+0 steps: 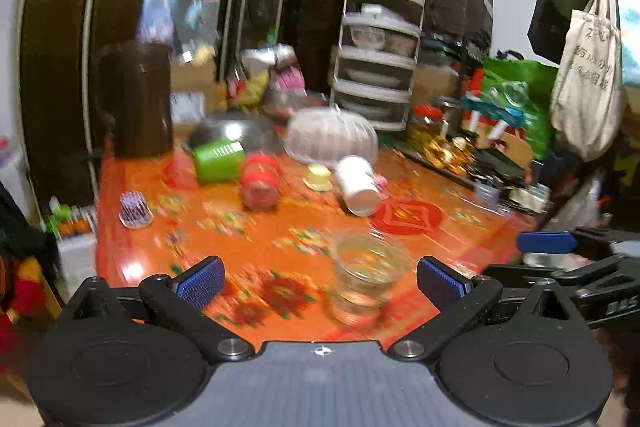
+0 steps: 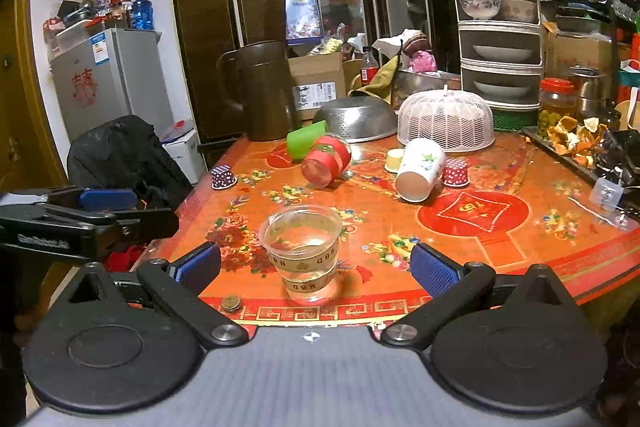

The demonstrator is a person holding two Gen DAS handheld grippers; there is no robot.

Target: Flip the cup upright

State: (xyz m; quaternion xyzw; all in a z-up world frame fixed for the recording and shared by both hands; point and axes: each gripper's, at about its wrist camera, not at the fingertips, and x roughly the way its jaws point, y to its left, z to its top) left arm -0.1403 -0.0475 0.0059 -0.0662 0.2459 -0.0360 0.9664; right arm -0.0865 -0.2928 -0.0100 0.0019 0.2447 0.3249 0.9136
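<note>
A clear plastic cup stands upright near the front edge of the orange table; it shows blurred in the left wrist view. A white paper cup, a red cup and a green cup lie on their sides farther back. My right gripper is open, its blue pads either side of the clear cup without touching. My left gripper is open and empty, the clear cup between its pads toward the right one.
Small dotted paper cases, a yellow cap, a white mesh food cover, a steel colander and a brown jug stand at the back. A tray of peels lines the right edge. A coin lies at the front.
</note>
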